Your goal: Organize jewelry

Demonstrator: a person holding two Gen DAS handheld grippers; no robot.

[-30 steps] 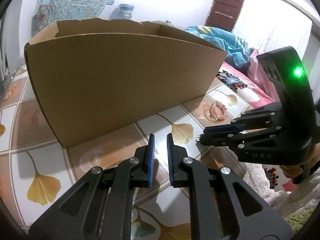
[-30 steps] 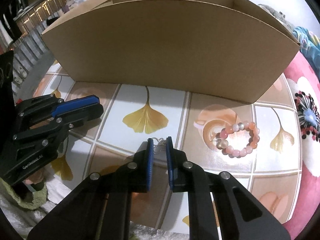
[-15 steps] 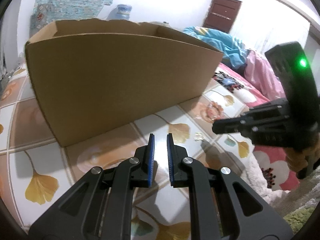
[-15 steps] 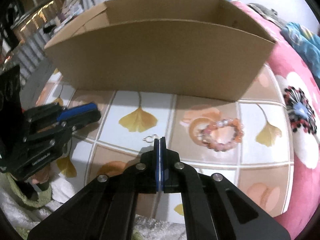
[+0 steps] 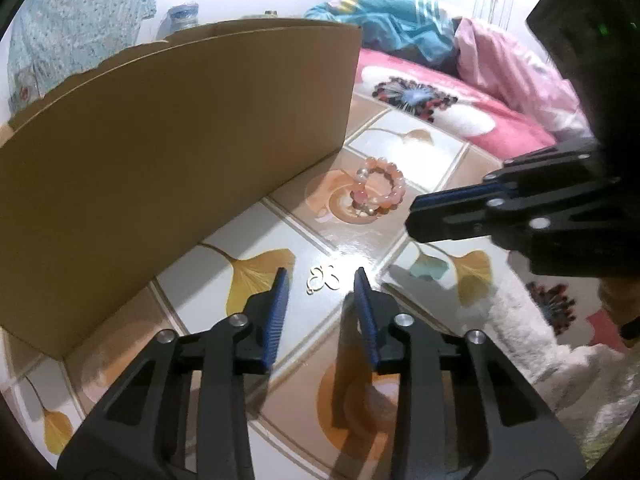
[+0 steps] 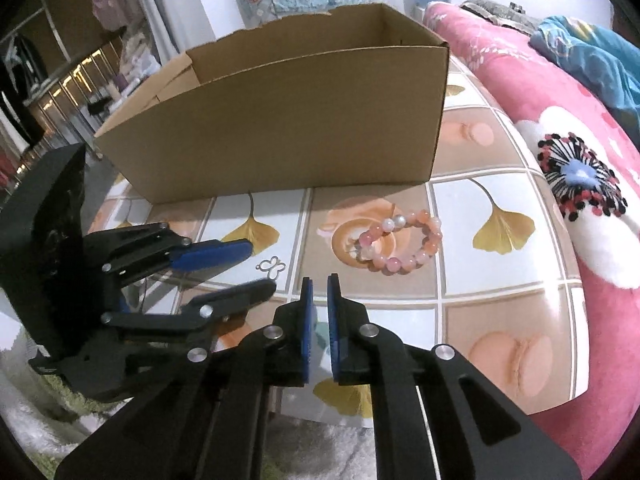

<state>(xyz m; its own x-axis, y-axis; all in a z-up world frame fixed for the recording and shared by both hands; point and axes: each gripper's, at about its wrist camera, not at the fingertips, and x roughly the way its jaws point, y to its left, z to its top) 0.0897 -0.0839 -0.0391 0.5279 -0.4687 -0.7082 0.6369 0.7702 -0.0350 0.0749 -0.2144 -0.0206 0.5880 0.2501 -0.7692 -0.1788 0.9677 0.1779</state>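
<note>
A small silver butterfly-shaped charm lies on the tiled table, just ahead of and between the tips of my open left gripper. It also shows in the right wrist view, with the left gripper around it. A pink bead bracelet lies further right, near the cardboard box; it shows in the right wrist view too. My right gripper is narrowly open and empty, hovering short of the bracelet; it also shows in the left wrist view.
The open-topped cardboard box stands at the back of the table. A pink flowered blanket lies along the right edge. White fluffy fabric sits at the near right.
My left gripper has opened and moved right up to the charm. My right gripper, shut near the charm before, has drawn back to the right and opened a little.
</note>
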